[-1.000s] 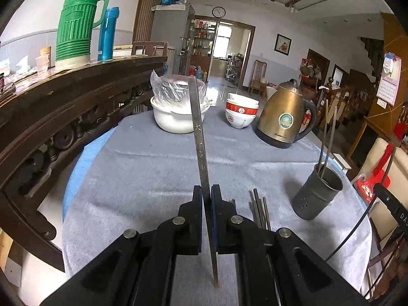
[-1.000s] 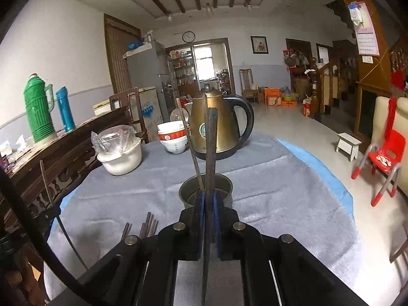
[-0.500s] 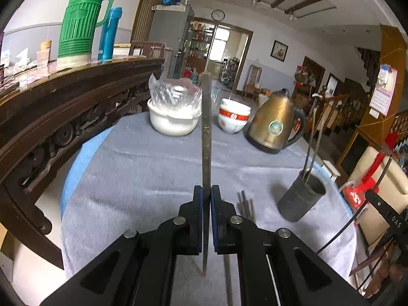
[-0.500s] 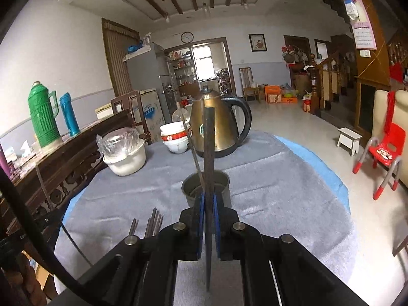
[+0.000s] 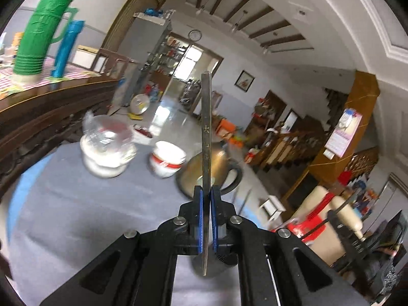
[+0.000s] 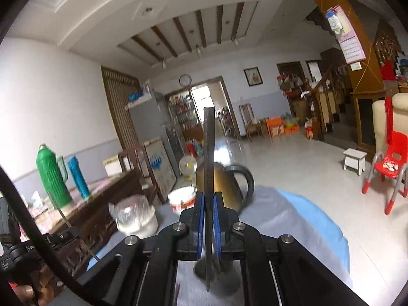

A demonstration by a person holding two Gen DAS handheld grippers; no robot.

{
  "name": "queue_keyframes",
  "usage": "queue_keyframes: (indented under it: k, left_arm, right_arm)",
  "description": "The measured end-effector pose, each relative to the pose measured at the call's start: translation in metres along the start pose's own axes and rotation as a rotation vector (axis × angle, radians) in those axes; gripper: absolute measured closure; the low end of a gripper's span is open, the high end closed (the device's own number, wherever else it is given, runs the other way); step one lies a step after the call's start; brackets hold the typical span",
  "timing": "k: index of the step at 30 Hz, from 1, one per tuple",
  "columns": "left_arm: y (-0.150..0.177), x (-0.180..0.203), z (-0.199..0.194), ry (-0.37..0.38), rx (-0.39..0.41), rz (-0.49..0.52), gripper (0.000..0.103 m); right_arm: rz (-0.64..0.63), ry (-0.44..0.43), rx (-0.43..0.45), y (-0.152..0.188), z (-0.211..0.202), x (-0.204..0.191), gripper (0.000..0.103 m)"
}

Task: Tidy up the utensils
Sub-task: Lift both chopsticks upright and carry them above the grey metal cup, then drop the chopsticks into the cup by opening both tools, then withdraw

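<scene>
My left gripper [image 5: 206, 191] is shut on a flat metal chopstick [image 5: 206, 117] that stands upright between its blue pads, its lower tip hanging below the fingers. My right gripper [image 6: 207, 195] is shut on a darker chopstick [image 6: 209, 148], also upright. Both are lifted above the grey tablecloth [image 5: 89, 216]. The dark grey utensil holder [image 6: 225, 270] shows blurred just under the right gripper's fingers, and a part of the holder [image 5: 221, 261] peeks out under the left one. In the right wrist view the left gripper's body [image 6: 58, 237] is at the lower left.
A brass kettle [image 5: 219, 163] stands behind the held chopstick. Stacked red-banded bowls [image 5: 167, 159] and a white bowl covered in plastic [image 5: 107, 153] sit further left. A dark wooden sideboard [image 5: 51, 107] with a green thermos [image 5: 43, 28] borders the table's left side.
Both grippers have risen with their chopsticks and tilted; the table has dropped lower in both views. The loose chopsticks on the cloth have left view, and the holder now sits under the fingers.
</scene>
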State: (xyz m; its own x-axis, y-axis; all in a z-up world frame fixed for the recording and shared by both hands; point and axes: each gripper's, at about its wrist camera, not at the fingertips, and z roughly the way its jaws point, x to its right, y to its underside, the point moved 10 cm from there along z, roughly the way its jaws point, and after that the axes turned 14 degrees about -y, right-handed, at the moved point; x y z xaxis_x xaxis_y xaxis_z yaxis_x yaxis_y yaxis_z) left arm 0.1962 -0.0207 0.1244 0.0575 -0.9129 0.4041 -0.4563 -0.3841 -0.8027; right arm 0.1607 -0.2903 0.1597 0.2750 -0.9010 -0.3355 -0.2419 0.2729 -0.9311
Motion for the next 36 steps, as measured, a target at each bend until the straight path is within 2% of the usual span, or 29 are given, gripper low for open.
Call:
queue_keyframes:
  k: [5, 10, 16, 26, 28, 30, 31, 32, 36]
  left_arm:
    - [-0.002, 0.044, 0.035, 0.017, 0.002, 0.028, 0.097]
    - [0.025, 0.069, 0.073, -0.010, -0.039, 0.095, 0.097]
    - [0.057, 0.073, 0.109, -0.059, -0.098, 0.159, 0.097]
    - [0.085, 0.071, 0.130, -0.068, -0.196, 0.205, 0.097]
    - [0.089, 0.069, 0.132, -0.075, -0.217, 0.217, 0.092]
    - [0.089, 0.065, 0.130, -0.075, -0.229, 0.210, 0.082]
    - [0.087, 0.063, 0.127, -0.077, -0.229, 0.198, 0.070]
    - [0.082, 0.060, 0.122, -0.075, -0.220, 0.184, 0.064]
    - [0.063, 0.052, 0.099, -0.064, -0.173, 0.170, 0.057]
  right_arm:
    - [0.011, 0.019, -0.018, -0.002, 0.037, 0.013, 0.096]
    - [0.021, 0.038, -0.082, 0.020, 0.071, 0.032, 0.095]
    - [0.027, 0.043, -0.170, 0.052, 0.094, 0.051, 0.095]
    - [0.047, 0.022, -0.316, 0.095, 0.118, 0.064, 0.095]
    - [0.048, 0.022, -0.341, 0.100, 0.121, 0.063, 0.094]
    - [0.049, 0.032, -0.359, 0.102, 0.122, 0.063, 0.094]
    - [0.055, 0.035, -0.366, 0.102, 0.122, 0.064, 0.093]
    - [0.059, 0.040, -0.371, 0.102, 0.120, 0.065, 0.090]
    - [0.061, 0.048, -0.340, 0.086, 0.108, 0.060, 0.084]
